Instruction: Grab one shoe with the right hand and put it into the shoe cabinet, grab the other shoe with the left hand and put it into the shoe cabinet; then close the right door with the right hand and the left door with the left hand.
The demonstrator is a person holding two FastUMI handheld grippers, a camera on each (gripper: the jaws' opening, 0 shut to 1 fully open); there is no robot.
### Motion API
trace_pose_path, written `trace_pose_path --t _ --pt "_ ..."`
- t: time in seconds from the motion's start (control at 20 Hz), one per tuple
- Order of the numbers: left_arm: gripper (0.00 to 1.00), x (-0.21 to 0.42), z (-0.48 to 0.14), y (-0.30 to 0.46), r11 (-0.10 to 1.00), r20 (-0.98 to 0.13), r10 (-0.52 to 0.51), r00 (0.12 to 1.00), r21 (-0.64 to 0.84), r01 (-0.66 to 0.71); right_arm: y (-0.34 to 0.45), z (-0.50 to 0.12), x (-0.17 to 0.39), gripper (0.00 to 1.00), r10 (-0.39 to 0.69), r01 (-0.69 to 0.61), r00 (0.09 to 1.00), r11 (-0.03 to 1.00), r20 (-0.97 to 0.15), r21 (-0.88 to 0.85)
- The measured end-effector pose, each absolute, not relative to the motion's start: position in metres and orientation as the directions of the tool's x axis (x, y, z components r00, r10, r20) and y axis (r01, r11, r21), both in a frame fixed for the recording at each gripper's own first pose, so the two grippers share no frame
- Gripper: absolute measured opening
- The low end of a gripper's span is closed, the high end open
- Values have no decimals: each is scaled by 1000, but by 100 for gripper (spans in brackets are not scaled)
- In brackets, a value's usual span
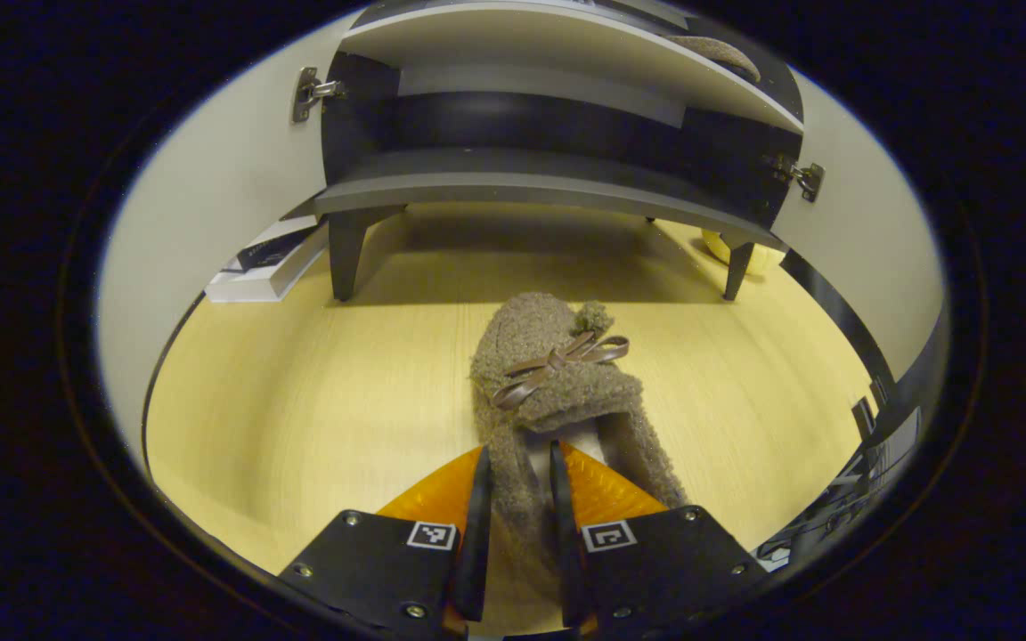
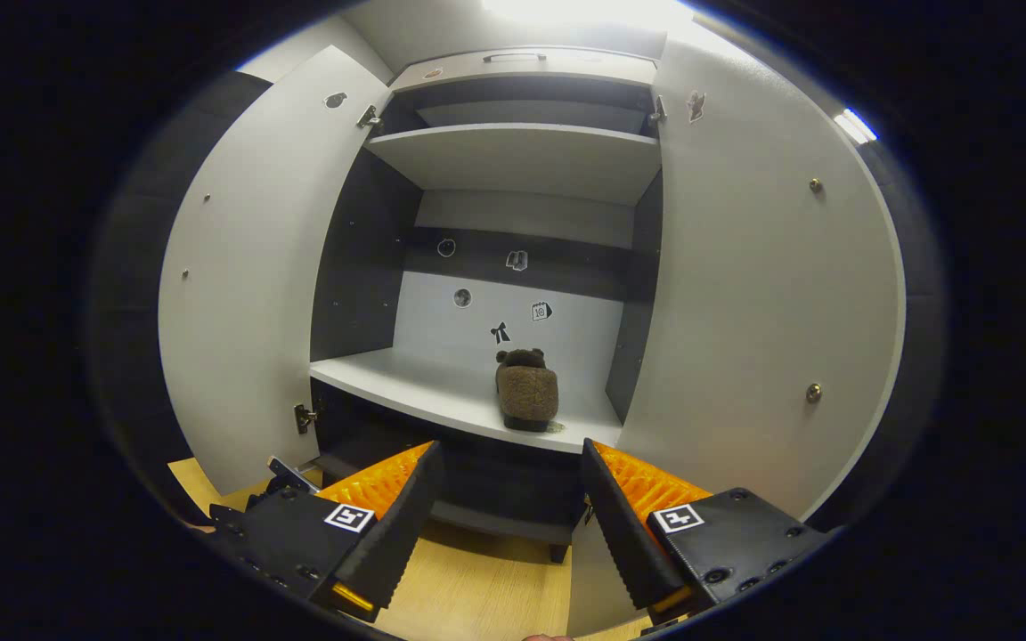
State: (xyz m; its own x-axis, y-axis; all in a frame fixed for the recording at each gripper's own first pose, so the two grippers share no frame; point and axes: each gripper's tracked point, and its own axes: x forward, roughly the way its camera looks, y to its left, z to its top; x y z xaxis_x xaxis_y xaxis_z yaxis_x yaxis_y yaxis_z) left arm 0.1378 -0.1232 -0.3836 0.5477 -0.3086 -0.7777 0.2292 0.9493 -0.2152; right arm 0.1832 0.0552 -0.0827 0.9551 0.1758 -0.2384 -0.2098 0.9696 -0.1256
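Observation:
A brown fuzzy shoe (image 1: 549, 374) with a ribbon bow lies on the wooden floor (image 1: 299, 401) in front of the shoe cabinet (image 1: 522, 178). My left gripper (image 1: 518, 454) is shut on the shoe's near side wall, low over the floor. The other brown shoe (image 2: 526, 392) stands on the cabinet's middle shelf (image 2: 424, 378), right of centre; in the left gripper view the same shoe (image 1: 720, 52) peeks over that shelf. My right gripper (image 2: 508, 463) is open and holds nothing, below and in front of that shelf. Both the left door (image 2: 246, 294) and the right door (image 2: 762, 294) stand wide open.
The cabinet stands on dark legs (image 1: 346, 254) with a low gap beneath it. A white flat stack (image 1: 264, 267) lies on the floor by the left door. A yellow object (image 1: 745, 254) sits behind the right leg. An upper shelf (image 2: 522, 156) is bare.

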Motion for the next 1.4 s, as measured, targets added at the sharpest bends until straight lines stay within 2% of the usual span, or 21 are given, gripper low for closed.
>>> trace_pose_path --t 0.05,0.1,0.15,0.2,0.25,0.3,0.35,0.4,0.55,0.6,0.65,0.7,0.8,0.85,0.9,1.25,1.3,1.4 --pt "36 141 -384 -120 955 -780 -292 553 -209 210 53 -83 180 98 172 -206 955 970 -240 -125" --pt "18 139 -383 -120 959 -780 -284 558 -216 186 52 -84 177 98 172 -206 955 971 -243 -122" --pt "18 144 -385 -112 970 -779 -241 579 -189 150 52 -84 174 98 174 -208 953 971 -247 -118" --pt "3 148 -381 -115 970 -772 -244 588 -201 139 51 -84 172 98 175 -209 953 971 -248 -115" --pt "3 151 -378 -117 969 -765 -247 595 -213 129 50 -83 170 98 177 -210 953 971 -247 -114" --pt "8 151 -375 -114 968 -761 -249 600 -219 124 49 -82 168 98 179 -212 953 971 -246 -115" --pt "2 152 -373 -114 968 -759 -250 601 -218 126 49 -81 167 98 183 -217 952 969 -245 -117" --pt "7 153 -370 -115 966 -756 -256 602 -221 134 49 -80 166 98 188 -221 952 968 -241 -117" --pt "2 156 -353 -120 963 -740 -268 617 -228 146 49 -77 160 98 203 -235 950 965 -236 -118" --pt "7 155 -343 -121 962 -730 -271 627 -231 147 50 -77 157 98 208 -240 949 963 -236 -119" --pt "7 157 -333 -123 960 -717 -275 641 -238 147 50 -76 155 98 214 -246 948 962 -235 -117" --pt "2 159 -322 -125 958 -702 -280 655 -244 147 50 -75 152 98 221 -252 947 961 -232 -114" --pt "2 166 -299 -126 957 -670 -282 687 -248 151 52 -72 147 98 232 -261 947 959 -223 -110" --pt "7 171 -287 -127 957 -652 -281 705 -247 153 51 -71 144 98 237 -265 946 958 -220 -110" --pt "2 174 -273 -128 956 -633 -280 722 -248 154 51 -71 141 98 240 -268 946 957 -217 -112" --pt "2 198 -192 -137 946 -513 -294 806 -279 167 43 -64 126 97 242 -266 949 959 -202 -96" --pt "5 200 -181 -136 944 -495 -298 817 -283 173 41 -63 124 98 239 -262 950 960 -200 -95" --pt "2 210 -161 -137 941 -467 -302 831 -286 181 37 -61 121 98 235 -256 952 963 -195 -90"
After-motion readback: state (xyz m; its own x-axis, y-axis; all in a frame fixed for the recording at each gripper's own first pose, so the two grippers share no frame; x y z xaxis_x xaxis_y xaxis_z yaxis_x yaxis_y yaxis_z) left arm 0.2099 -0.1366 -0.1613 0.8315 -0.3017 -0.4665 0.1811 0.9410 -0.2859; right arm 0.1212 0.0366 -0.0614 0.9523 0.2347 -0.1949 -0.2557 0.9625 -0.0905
